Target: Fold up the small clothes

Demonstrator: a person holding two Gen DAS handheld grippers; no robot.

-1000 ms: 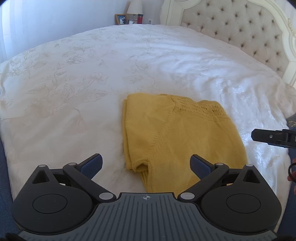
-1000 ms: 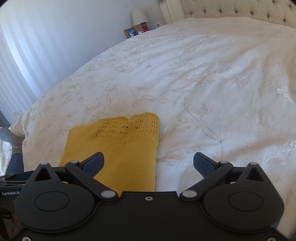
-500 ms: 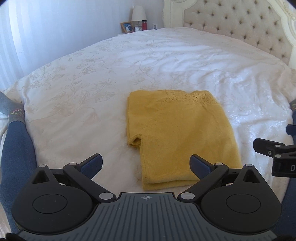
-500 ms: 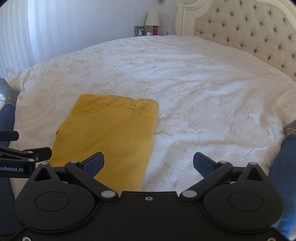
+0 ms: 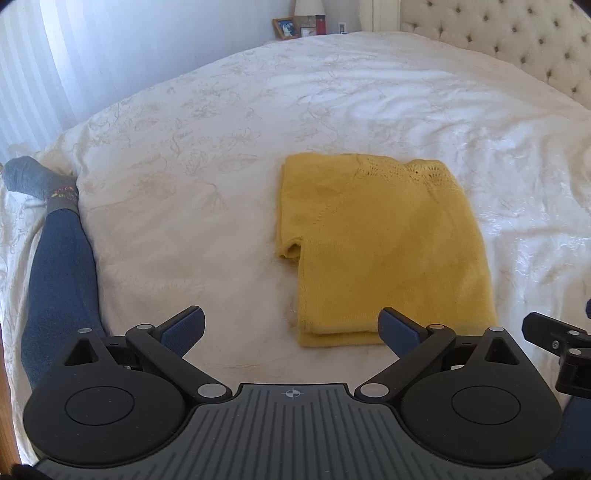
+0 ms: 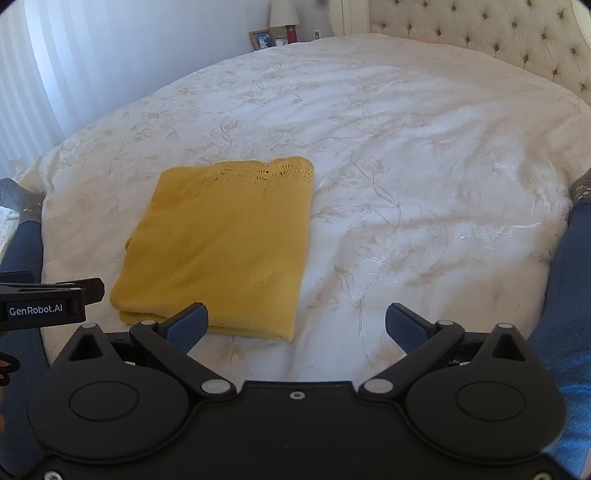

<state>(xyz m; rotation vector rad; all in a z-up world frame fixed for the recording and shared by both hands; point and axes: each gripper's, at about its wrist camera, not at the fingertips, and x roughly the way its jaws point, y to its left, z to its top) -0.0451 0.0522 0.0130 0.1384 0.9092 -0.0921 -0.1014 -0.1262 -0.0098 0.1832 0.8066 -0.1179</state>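
Lying folded into a neat rectangle near the foot of the bed, the mustard-yellow knitted top is showing an openwork lace band along its far edge and one short sleeve tucked in at its left side, with the doubled hem facing the person. It is looking soft and slightly fuzzy, and its layers are sitting flat, so the folding is seeming finished to me. The white bedspread with faint embroidered flowers is giving it a broad, smooth surface. The left gripper is hovering just short of the near hem, its blue-padded fingers spread wide and holding nothing; the right gripper is hanging beside the near right corner, equally wide and empty, probably clearing the cloth. The person's legs in dark blue leggings are flanking the garment, and a cream tufted headboard is standing beyond.
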